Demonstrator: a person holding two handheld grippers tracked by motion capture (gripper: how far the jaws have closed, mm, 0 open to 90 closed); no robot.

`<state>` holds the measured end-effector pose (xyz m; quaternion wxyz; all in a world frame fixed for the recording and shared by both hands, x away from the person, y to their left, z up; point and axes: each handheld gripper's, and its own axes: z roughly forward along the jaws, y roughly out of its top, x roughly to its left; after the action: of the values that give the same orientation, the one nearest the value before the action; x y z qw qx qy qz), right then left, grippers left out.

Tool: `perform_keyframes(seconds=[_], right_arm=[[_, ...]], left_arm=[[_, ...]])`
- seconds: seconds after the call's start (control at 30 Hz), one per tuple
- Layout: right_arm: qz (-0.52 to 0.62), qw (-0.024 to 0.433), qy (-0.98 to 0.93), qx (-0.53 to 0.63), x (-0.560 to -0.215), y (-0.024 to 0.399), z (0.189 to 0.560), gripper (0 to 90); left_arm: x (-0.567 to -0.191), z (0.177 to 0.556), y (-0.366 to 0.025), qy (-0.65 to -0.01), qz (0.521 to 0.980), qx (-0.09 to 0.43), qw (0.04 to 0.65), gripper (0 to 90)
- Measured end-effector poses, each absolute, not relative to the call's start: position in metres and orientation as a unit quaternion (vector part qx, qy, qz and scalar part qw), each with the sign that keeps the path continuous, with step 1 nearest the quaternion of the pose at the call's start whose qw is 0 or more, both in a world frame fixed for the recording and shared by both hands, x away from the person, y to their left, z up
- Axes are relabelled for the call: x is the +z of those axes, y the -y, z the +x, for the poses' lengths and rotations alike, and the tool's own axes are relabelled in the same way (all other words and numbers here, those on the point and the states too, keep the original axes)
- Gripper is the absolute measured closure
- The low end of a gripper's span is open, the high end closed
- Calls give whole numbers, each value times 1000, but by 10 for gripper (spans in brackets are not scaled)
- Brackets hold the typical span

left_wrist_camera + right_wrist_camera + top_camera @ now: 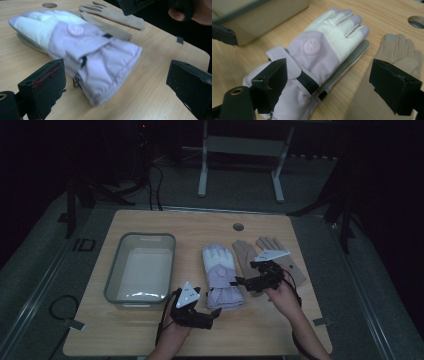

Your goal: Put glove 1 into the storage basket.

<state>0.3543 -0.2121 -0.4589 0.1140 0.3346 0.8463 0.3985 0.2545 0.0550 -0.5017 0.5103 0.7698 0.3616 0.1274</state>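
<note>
A lilac and white padded glove (220, 276) is laid flat on the wooden desk (150, 330), fingers pointing away from the person. The left tool (212, 316) is held low just before the glove's cuff, its jaws spread wide with the cuff seen between them but not touched. The right tool (242, 281) is held at the glove's right edge, jaws likewise spread and nothing gripped; in the right gripper view the glove's strap lies between them. Beneath and beyond the right tool a pair of tan gloves (270, 255) is spread on the desk. Beyond the left tool, to the lilac glove's left, a grey bin (114, 275) stands.
</note>
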Motion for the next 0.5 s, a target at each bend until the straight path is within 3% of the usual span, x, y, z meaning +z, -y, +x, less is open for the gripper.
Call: perform_keyframes(seconds=[0.07,0.2,0.33,0.4,0.5], right_arm=[[354,98,-832,416,-455,215,356,104],[380,100,-816,423,-452,210,362,120],[398,95,-808,424,-456,204,372,399],[406,86,-806,423,-462,202,377,461],[427,49,-795,428,-476,200,384,476]], left_arm=[[-492,262,-52,-367,774,134,498,51],[-479,277,-46,-387,774,136,482,148],[-485,291,-34,-418,782,131,444,208],[-495,299,-28,-430,790,116,422,208],[-509,304,-28,-449,786,99,413,225]])
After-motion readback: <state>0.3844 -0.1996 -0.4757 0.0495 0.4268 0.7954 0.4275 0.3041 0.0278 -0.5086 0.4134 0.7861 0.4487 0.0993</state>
